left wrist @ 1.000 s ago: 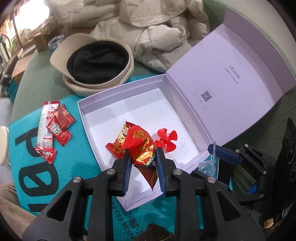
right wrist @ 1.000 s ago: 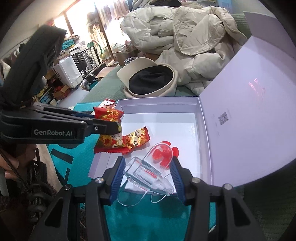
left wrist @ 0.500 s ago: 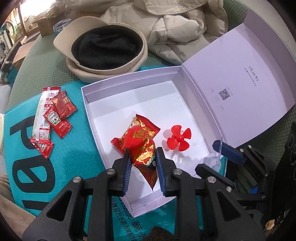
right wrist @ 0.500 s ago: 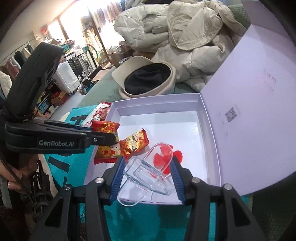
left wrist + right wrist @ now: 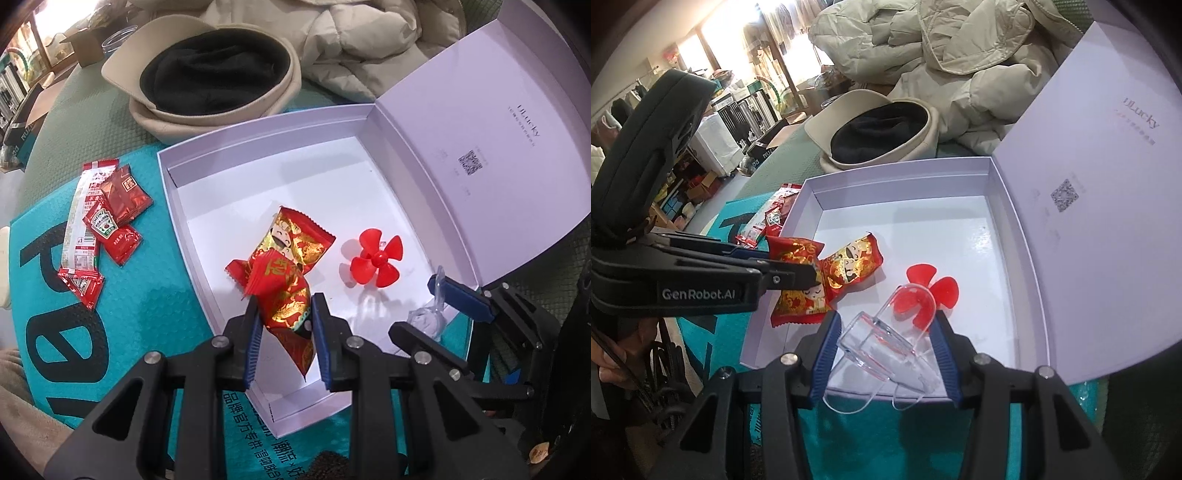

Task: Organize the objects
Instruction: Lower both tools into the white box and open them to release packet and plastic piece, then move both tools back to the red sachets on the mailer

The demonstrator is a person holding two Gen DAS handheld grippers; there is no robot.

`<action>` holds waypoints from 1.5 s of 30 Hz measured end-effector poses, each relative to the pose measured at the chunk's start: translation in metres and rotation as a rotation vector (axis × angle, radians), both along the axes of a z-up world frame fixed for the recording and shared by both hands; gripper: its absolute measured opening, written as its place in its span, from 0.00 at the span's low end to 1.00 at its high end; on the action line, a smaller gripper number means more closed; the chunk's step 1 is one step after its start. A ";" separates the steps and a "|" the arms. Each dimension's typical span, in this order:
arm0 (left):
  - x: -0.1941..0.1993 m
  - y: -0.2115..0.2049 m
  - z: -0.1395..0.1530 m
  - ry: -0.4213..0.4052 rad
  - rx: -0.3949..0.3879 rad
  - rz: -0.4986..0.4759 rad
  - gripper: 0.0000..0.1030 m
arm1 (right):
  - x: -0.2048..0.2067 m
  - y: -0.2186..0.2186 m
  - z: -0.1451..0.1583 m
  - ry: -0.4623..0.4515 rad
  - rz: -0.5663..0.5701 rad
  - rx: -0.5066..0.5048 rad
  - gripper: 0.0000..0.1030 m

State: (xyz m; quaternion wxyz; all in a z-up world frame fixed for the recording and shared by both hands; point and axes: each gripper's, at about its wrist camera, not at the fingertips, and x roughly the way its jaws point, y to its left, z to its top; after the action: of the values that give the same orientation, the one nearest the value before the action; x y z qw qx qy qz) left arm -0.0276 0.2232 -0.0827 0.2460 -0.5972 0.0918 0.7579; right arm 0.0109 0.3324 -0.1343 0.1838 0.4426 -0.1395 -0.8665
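Note:
My left gripper is shut on a red and gold snack packet, which hangs just above the floor of the open lilac box. A second, similar packet lies flat in the box, and a red plastic propeller lies to its right. My right gripper is shut on a clear plastic scoop, held over the box's near edge and in front of the propeller. The left gripper shows at the left of the right wrist view.
The box lid stands open on the right. Several ketchup sachets lie left of the box on a teal mailer bag. A beige hat and a pale padded jacket lie behind the box.
Both grippers have sunk closer to the box with their loads. The held packet now hangs lower, over the near end of the lying packet. Neither grip has changed.

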 end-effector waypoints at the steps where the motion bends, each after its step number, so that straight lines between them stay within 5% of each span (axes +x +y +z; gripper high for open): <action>1: 0.000 0.000 -0.001 -0.001 -0.001 0.001 0.23 | 0.000 -0.001 -0.001 -0.001 0.000 -0.001 0.49; 23: -0.006 -0.007 0.003 0.001 0.012 0.048 0.25 | -0.003 -0.002 -0.011 -0.023 -0.011 -0.011 0.50; 34: 0.001 -0.013 0.045 0.145 0.033 0.022 0.59 | 0.006 0.013 0.019 0.029 -0.123 0.011 0.62; 45: -0.002 -0.042 0.067 0.262 0.014 0.039 0.61 | -0.003 0.006 0.054 0.064 -0.142 0.030 0.68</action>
State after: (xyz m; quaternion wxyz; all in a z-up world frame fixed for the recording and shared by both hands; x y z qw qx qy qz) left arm -0.0291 0.1814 -0.0159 0.2211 -0.4933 0.1063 0.8346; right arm 0.0079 0.3379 -0.0805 0.1196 0.4062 -0.1518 -0.8931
